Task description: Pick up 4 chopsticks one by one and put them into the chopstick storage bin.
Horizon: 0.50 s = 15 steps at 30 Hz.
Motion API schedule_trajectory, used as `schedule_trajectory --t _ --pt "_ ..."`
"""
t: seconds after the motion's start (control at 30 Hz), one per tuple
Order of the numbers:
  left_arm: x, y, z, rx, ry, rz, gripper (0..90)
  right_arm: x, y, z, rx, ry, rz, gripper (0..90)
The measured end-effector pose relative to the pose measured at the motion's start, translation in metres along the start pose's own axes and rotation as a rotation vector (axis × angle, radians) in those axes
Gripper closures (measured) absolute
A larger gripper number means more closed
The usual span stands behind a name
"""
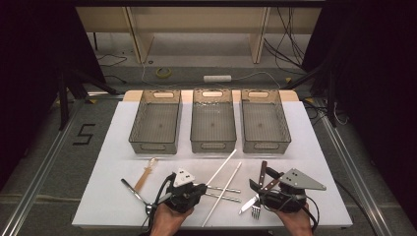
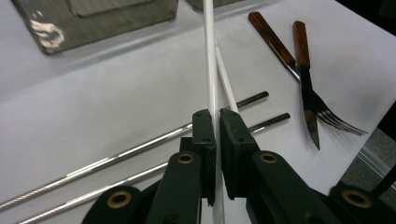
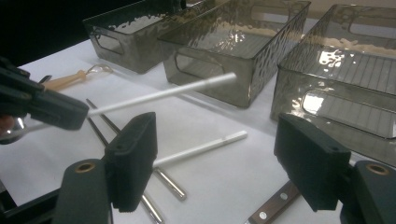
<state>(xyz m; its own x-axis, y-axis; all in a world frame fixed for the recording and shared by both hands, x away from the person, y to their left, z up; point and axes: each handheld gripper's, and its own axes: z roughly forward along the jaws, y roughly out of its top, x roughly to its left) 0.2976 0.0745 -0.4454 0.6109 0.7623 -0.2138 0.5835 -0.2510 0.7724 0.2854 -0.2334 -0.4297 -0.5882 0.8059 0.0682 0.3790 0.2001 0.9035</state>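
Observation:
My left gripper is shut on one end of a white chopstick, which is lifted and points toward the middle bin. From the right gripper view the left gripper holds that chopstick above the table. A second white chopstick lies flat. My right gripper stands open, empty, above a brown-handled knife and fork.
Three smoky plastic bins stand in a row at the back of the white table. Two metal chopsticks lie crossed under the white ones. A wooden-handled spoon and a metal spoon lie front left.

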Motion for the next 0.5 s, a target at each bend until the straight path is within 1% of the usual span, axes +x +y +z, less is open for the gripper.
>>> schedule_trajectory --t 0.23,0.33,0.5 --pt "0.014 0.012 -0.013 -0.036 0.016 -0.005 84.6 -0.001 -0.001 0.001 0.003 -0.001 0.000 31.0" --pt "0.021 0.018 -0.017 -0.054 0.025 -0.012 84.6 -0.001 -0.001 0.001 0.004 -0.001 0.002 31.0" --pt "0.037 0.028 -0.024 -0.083 0.051 -0.022 84.7 -0.001 -0.001 0.001 0.002 0.003 0.005 30.9"
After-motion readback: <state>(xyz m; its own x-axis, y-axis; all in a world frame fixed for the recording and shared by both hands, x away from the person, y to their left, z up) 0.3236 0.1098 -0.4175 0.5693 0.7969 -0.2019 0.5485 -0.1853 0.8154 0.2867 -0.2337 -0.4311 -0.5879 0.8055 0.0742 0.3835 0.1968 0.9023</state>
